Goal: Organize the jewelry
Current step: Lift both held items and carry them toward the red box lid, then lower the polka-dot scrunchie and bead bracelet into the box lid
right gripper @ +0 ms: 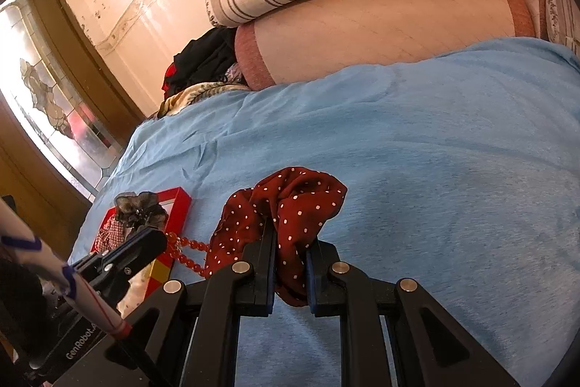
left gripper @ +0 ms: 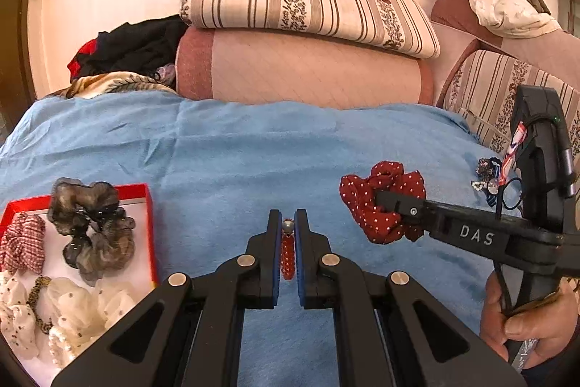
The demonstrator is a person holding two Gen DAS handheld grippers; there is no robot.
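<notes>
My left gripper (left gripper: pixel 288 218) is shut on a red bead bracelet (left gripper: pixel 288 258) with a grey bead at its tip, held above the blue blanket (left gripper: pixel 235 147). The bracelet also shows in the right wrist view (right gripper: pixel 188 251), hanging from the left gripper (right gripper: pixel 159 236). My right gripper (right gripper: pixel 290 234) is shut on a dark red polka-dot scrunchie (right gripper: pixel 290 202), lifted off the blanket; it also shows in the left wrist view (left gripper: pixel 380 198) at the right. A red-rimmed box (left gripper: pixel 145 194) at the left holds several scrunchies and pearl pieces.
A small heap of jewelry and a black hair tie (left gripper: pixel 489 176) lies at the blanket's right edge. Striped and pink cushions (left gripper: pixel 308 35) stand behind the blanket. Dark clothes (left gripper: pixel 134 46) are piled at the back left. A window (right gripper: pixel 47 104) is at the left.
</notes>
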